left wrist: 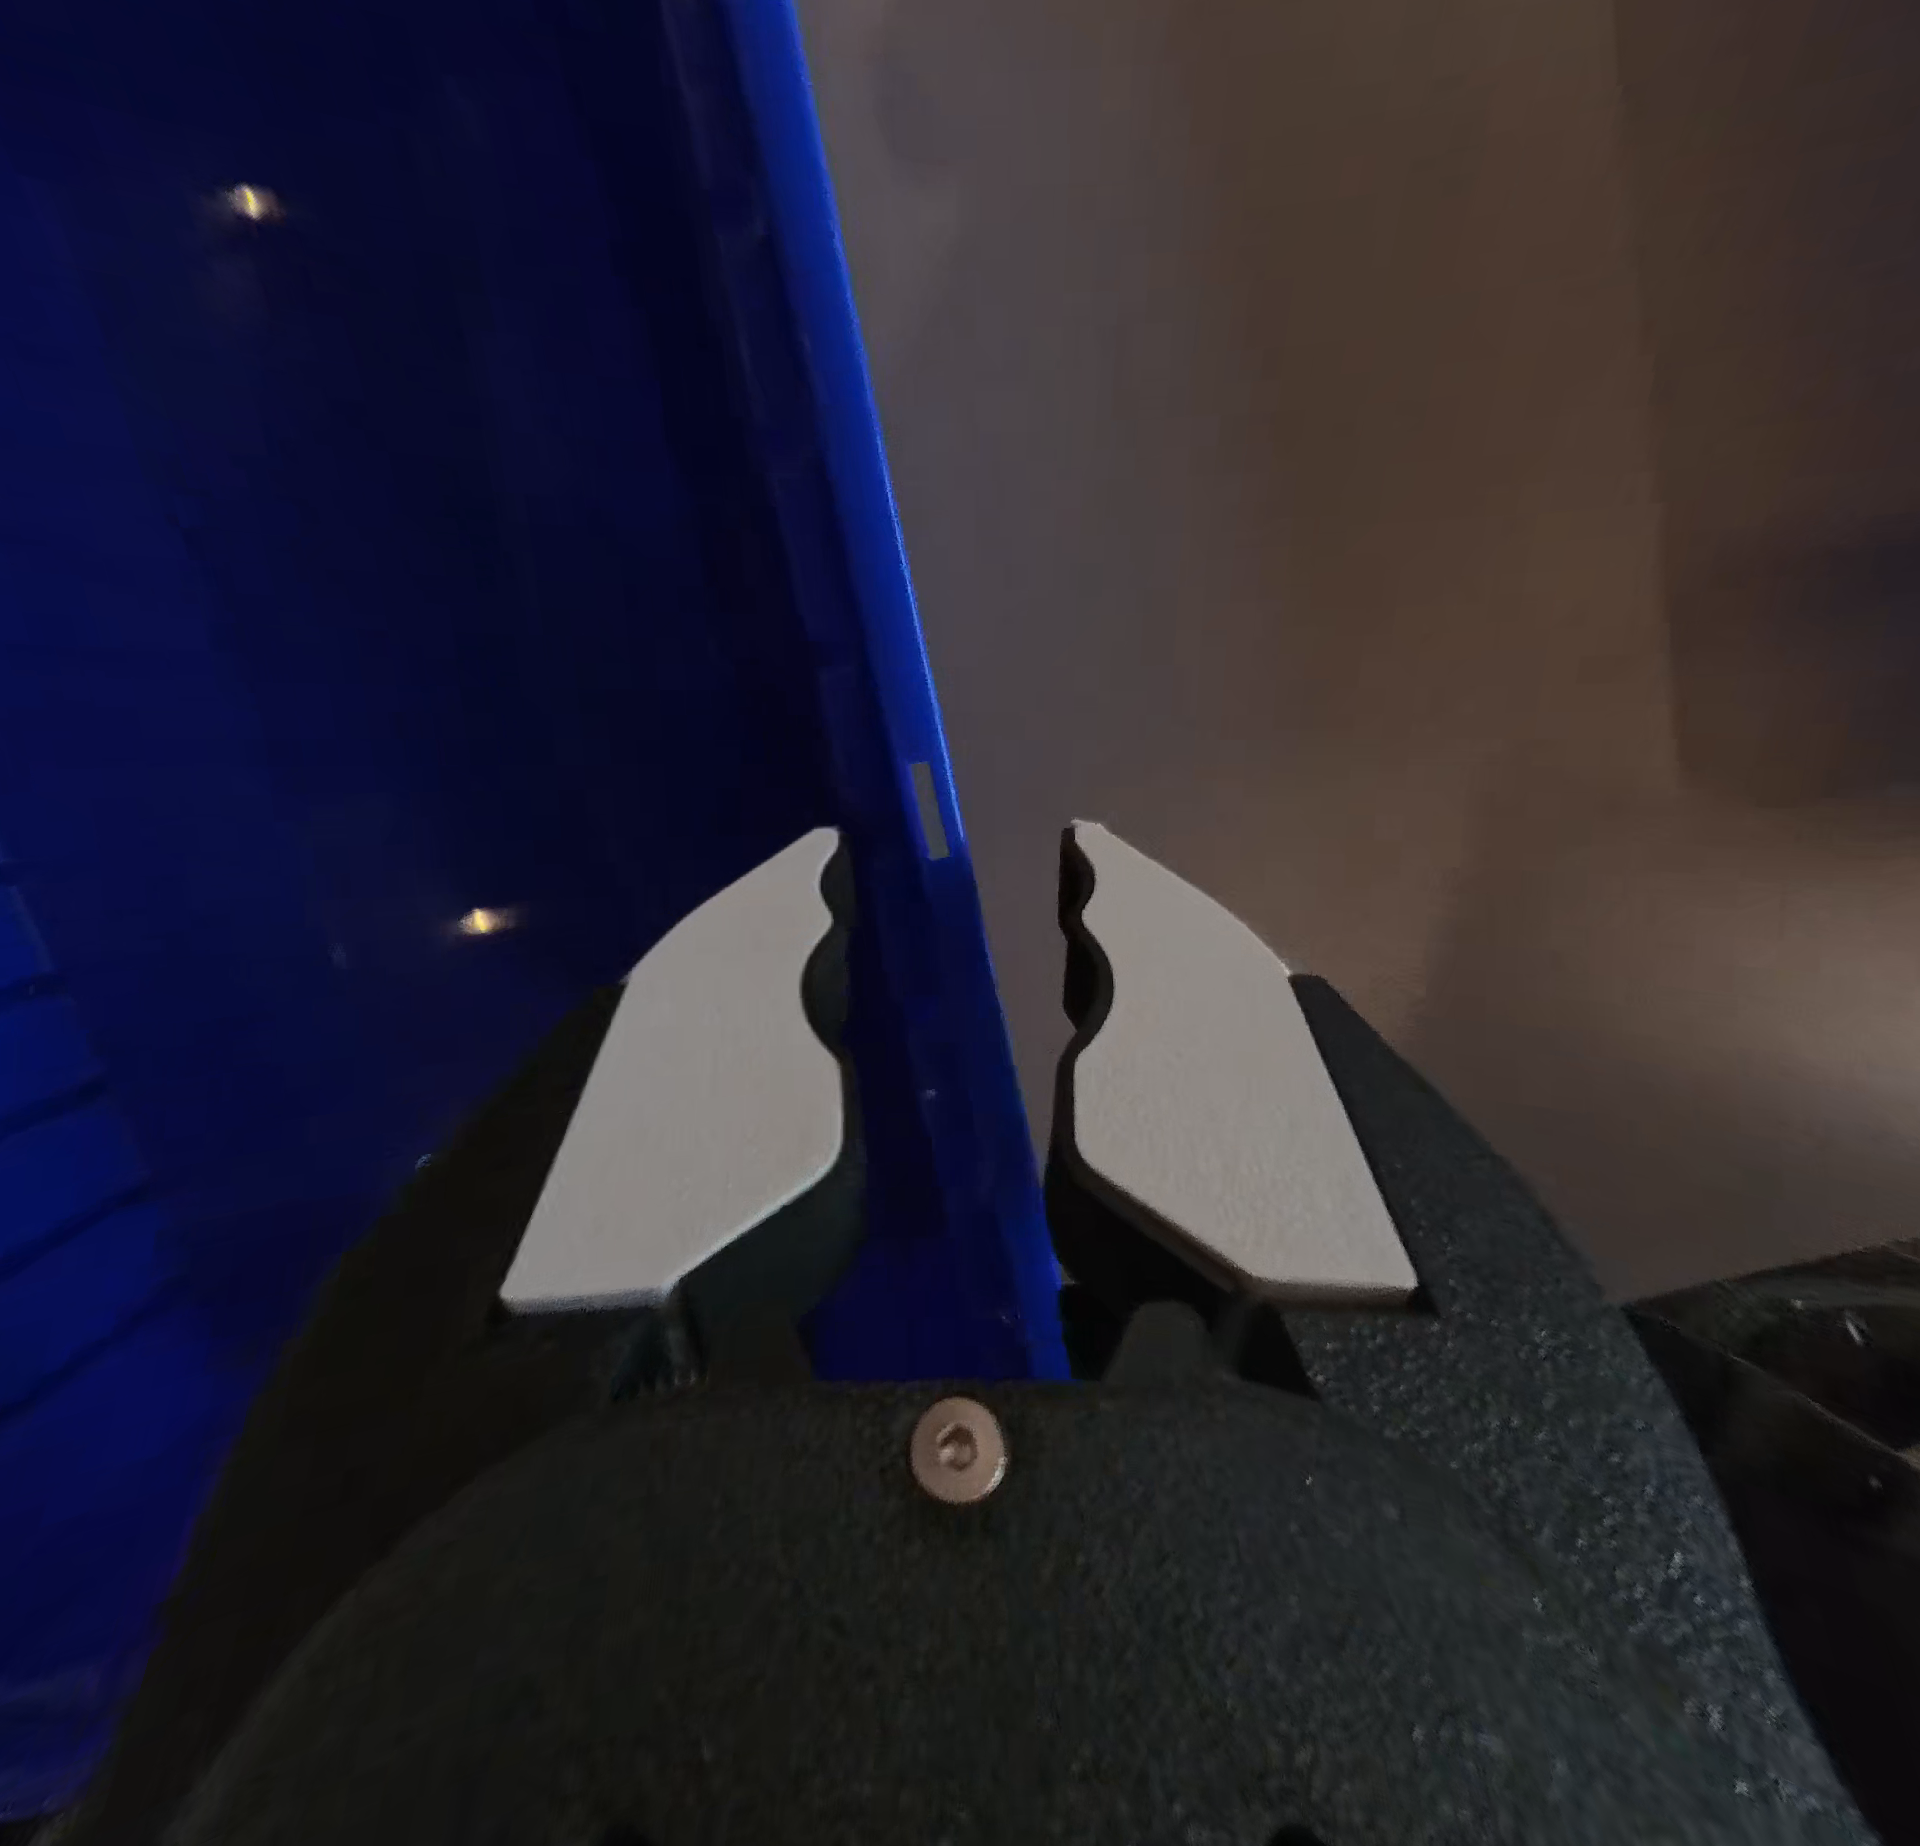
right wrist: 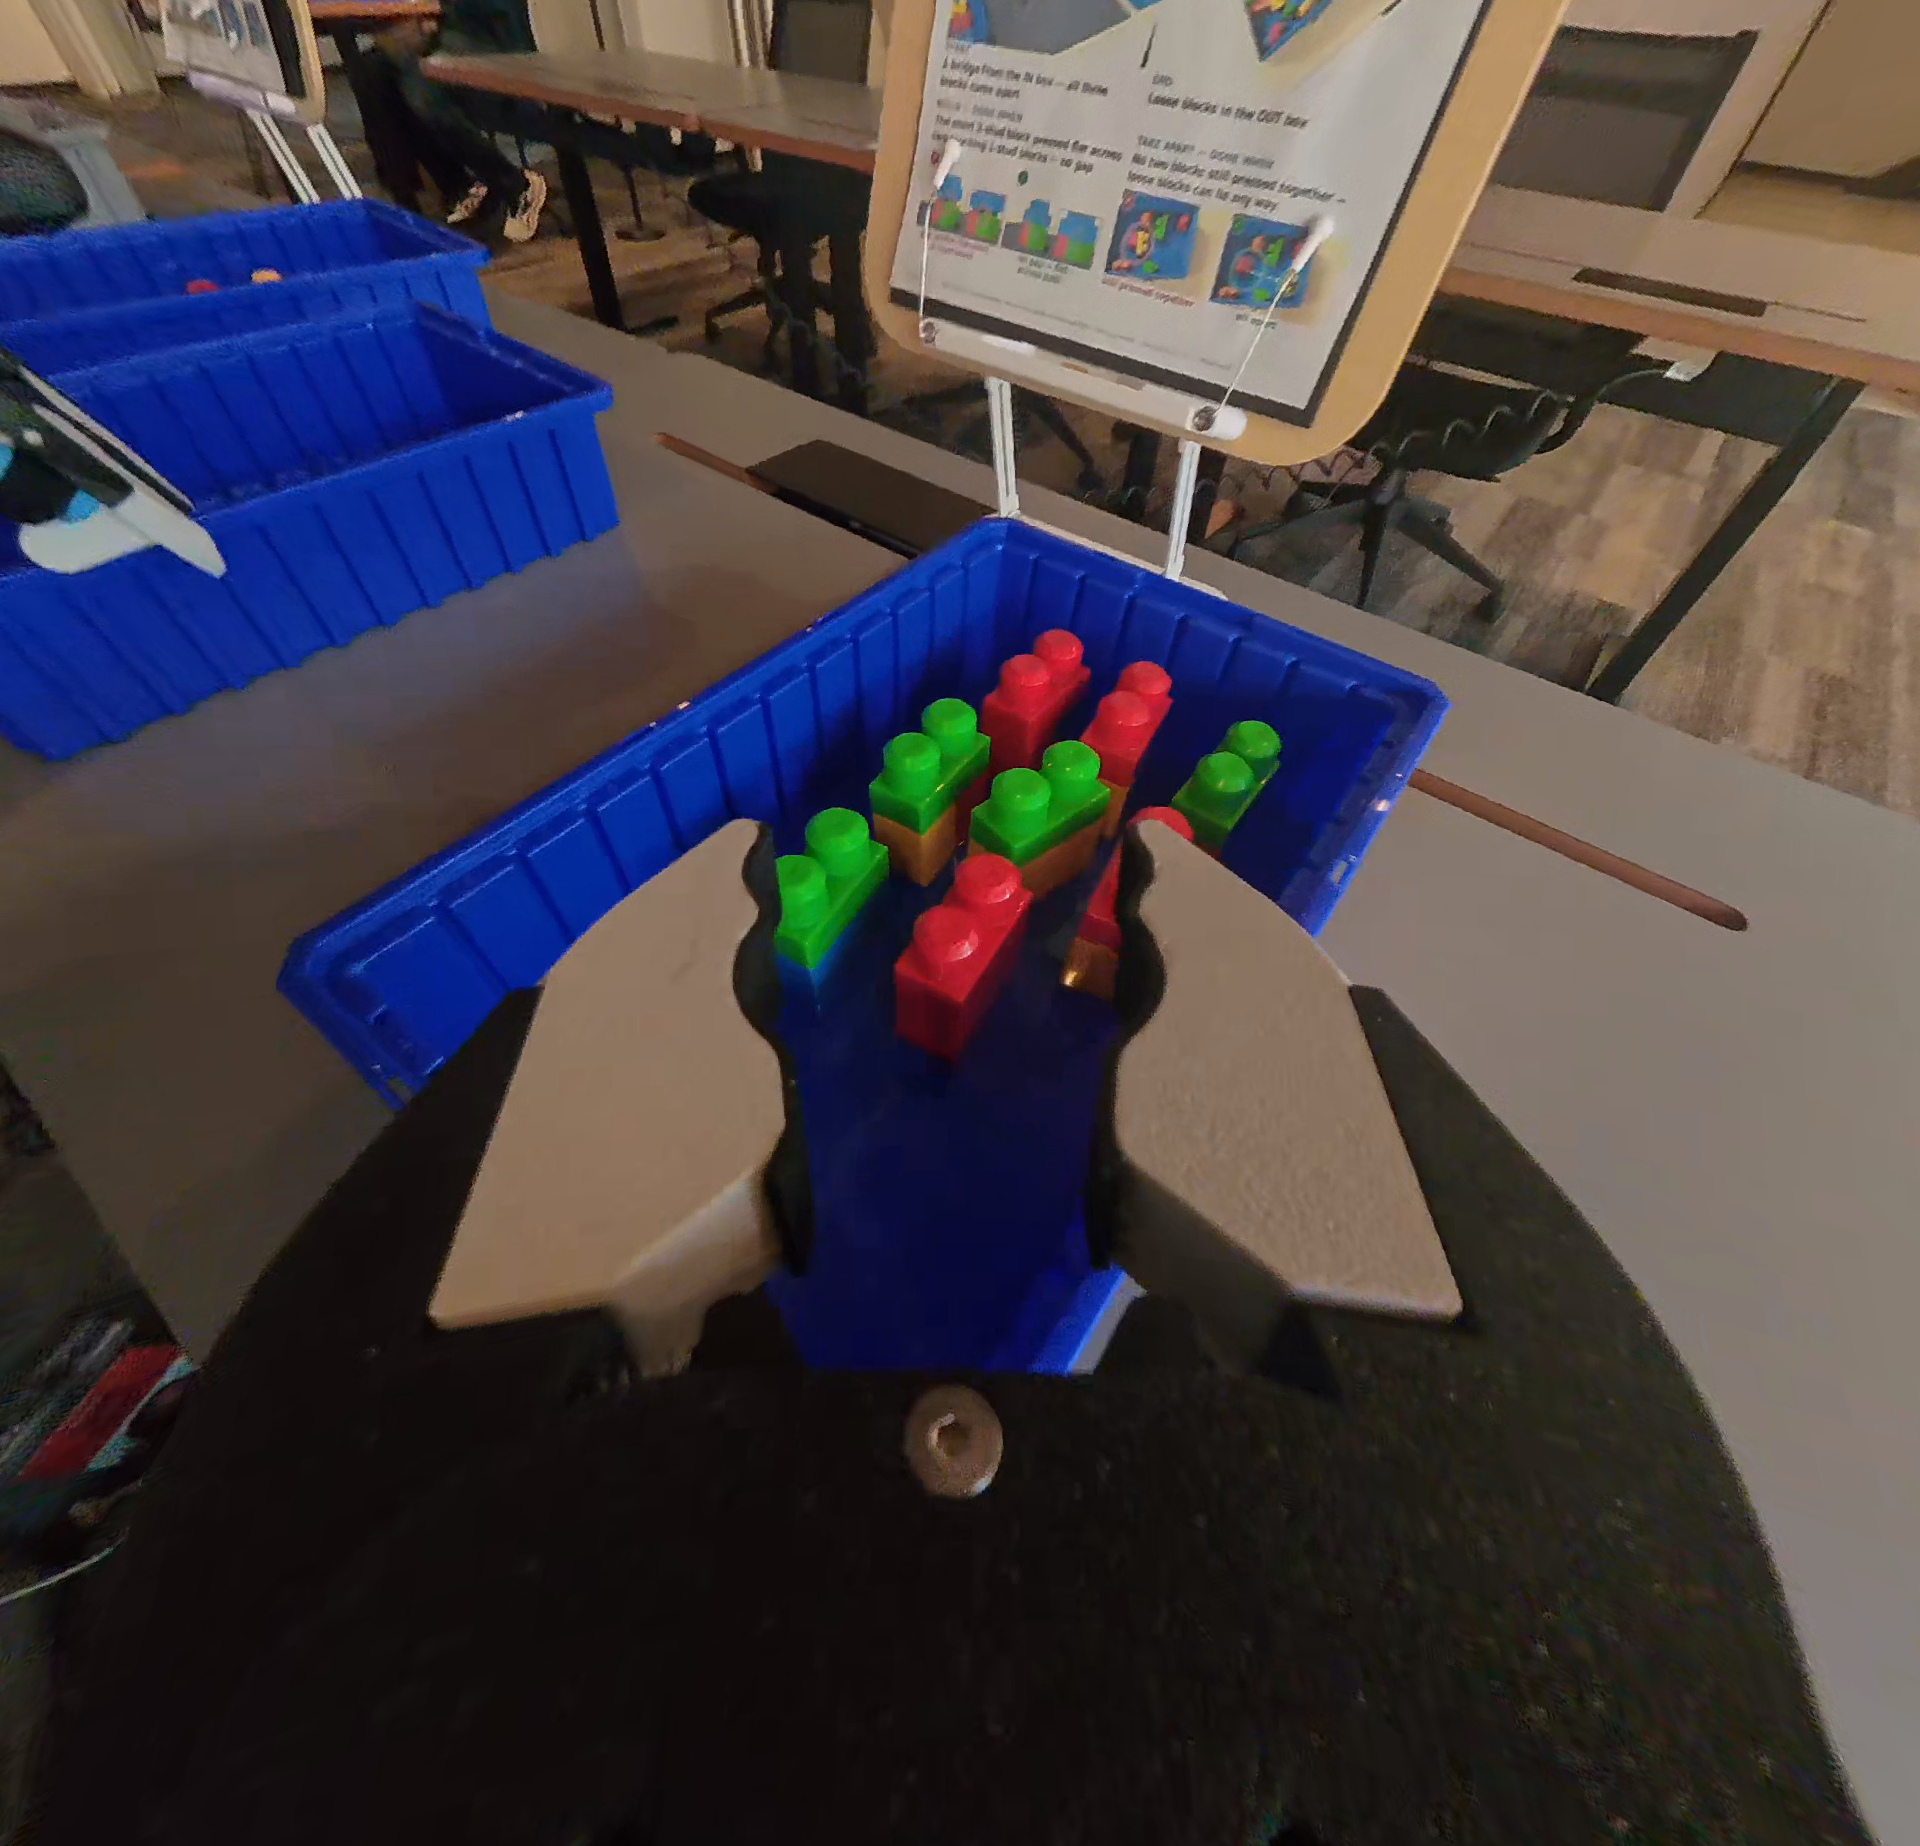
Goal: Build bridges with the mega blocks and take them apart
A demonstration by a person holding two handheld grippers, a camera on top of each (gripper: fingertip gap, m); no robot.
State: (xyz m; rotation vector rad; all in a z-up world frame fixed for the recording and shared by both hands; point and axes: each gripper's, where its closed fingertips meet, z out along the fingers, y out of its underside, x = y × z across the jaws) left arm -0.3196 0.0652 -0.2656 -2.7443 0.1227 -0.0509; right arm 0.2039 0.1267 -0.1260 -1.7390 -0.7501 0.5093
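Blue bin (right wrist: 665,820) by the table's far edge is holding the blocks (right wrist: 961,949); my right gripper (right wrist: 940,851) is hovering open above them, my left gripper (left wrist: 951,840) open astride a bin wall (left wrist: 883,716).

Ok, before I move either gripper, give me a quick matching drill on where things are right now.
Things:
1. left gripper
2. right gripper
3. instruction board
4. nearest red block

Places:
a. on a white stand behind the block bin
b. studs up inside the block bin, seen between the right gripper's fingers
c. fingers on either side of a blue bin wall
d. open, above the near end of the block bin

Pairs: 1-c, 2-d, 3-a, 4-b
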